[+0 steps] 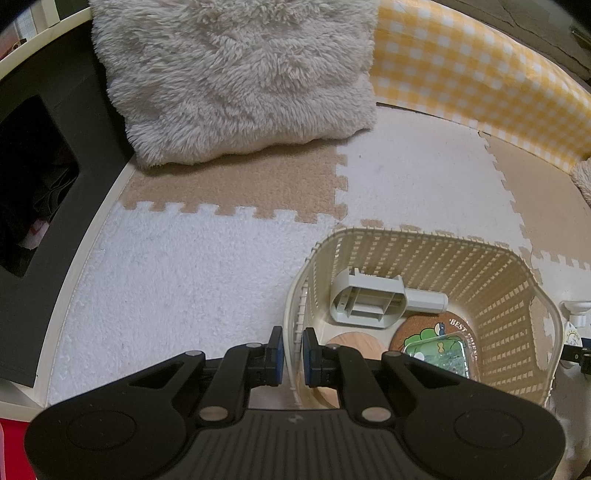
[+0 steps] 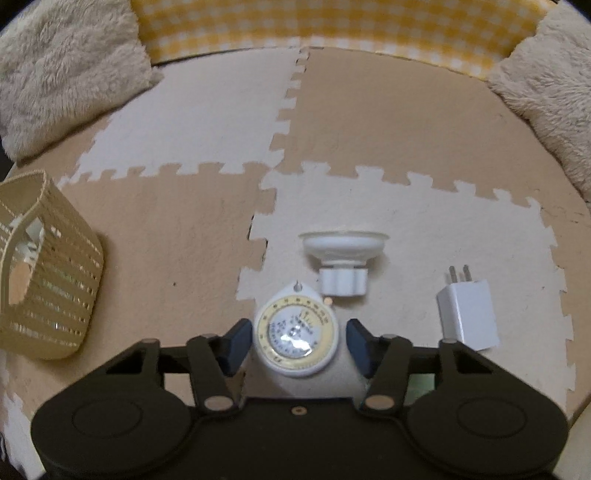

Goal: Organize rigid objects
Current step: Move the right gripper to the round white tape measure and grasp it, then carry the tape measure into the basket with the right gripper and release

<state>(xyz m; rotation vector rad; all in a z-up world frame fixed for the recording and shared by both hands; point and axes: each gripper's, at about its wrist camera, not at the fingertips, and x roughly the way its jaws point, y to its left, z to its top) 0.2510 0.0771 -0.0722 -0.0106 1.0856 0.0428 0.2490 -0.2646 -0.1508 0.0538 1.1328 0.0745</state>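
Note:
My left gripper (image 1: 293,356) is shut on the near-left rim of a beige woven basket (image 1: 491,295). The basket holds a grey plastic bracket (image 1: 373,301), a cork coaster (image 1: 421,334), a wooden disc (image 1: 354,341) and a clear green case (image 1: 439,354). My right gripper (image 2: 295,341) is open, its fingers on either side of a round white dial timer (image 2: 297,336) lying on the mat. A white suction-cup holder (image 2: 343,258) lies just beyond the timer. A white plug adapter (image 2: 467,314) lies to the right. The basket also shows in the right wrist view (image 2: 51,280) at the left.
The floor is beige and white foam puzzle mat (image 2: 184,129). Fluffy cushions (image 1: 236,74) (image 2: 546,92) and a yellow checked pad (image 2: 332,26) line the back. A dark box (image 1: 40,155) stands at the left.

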